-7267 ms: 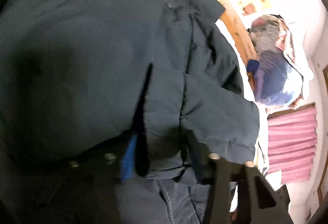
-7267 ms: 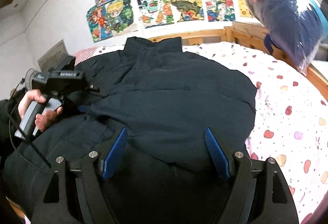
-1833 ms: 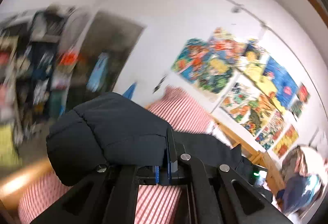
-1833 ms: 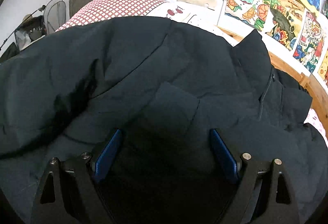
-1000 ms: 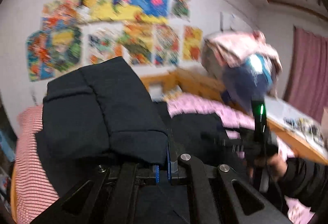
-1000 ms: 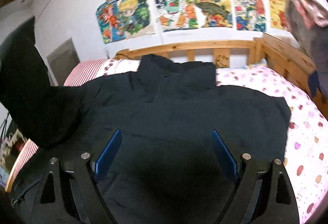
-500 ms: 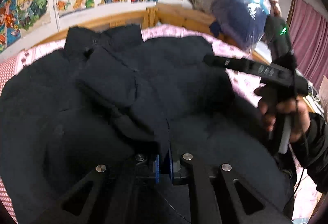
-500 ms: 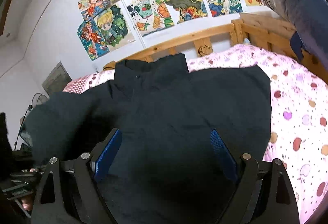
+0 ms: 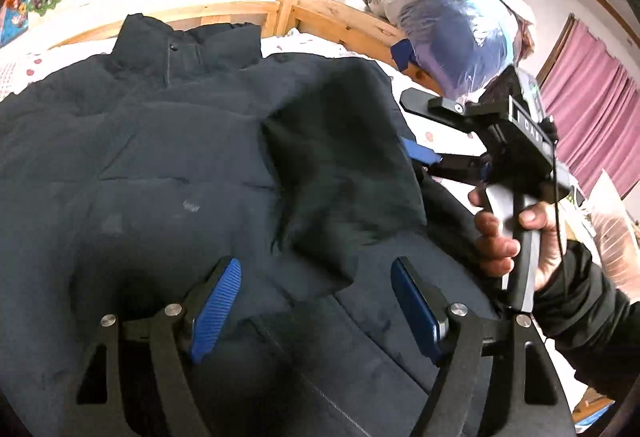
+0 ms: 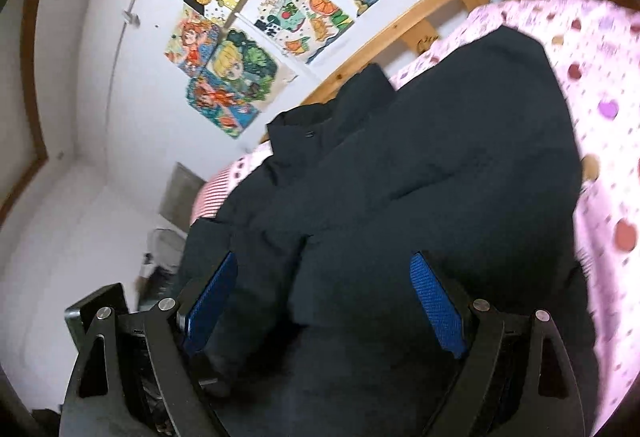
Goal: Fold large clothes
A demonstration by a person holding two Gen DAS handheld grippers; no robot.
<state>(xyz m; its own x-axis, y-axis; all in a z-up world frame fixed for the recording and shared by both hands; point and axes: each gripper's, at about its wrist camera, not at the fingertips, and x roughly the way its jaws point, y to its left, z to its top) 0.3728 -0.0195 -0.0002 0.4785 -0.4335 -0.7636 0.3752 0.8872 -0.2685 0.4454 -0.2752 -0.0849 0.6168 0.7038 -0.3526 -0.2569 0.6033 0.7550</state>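
the dark jacket (image 9: pixel 168 173) lies spread on the pink spotted bedsheet (image 10: pixel 608 85), collar toward the wooden headboard (image 9: pixel 224 13), one sleeve (image 9: pixel 340 173) folded across its front. the left gripper (image 9: pixel 316 301) hovers over the jacket with its blue pads apart, holding nothing. only the left wrist view shows the right hand (image 9: pixel 516 233) on its handle and the bagged bundle (image 9: pixel 452 37) on the rail; white letters on that tool are too small to read. the right gripper (image 10: pixel 324 301) stands apart too, over the jacket; its view alone shows the left tool's edge (image 10: pixel 100 309) and, as the left wrist view also does, wall drawings (image 10: pixel 248 33).
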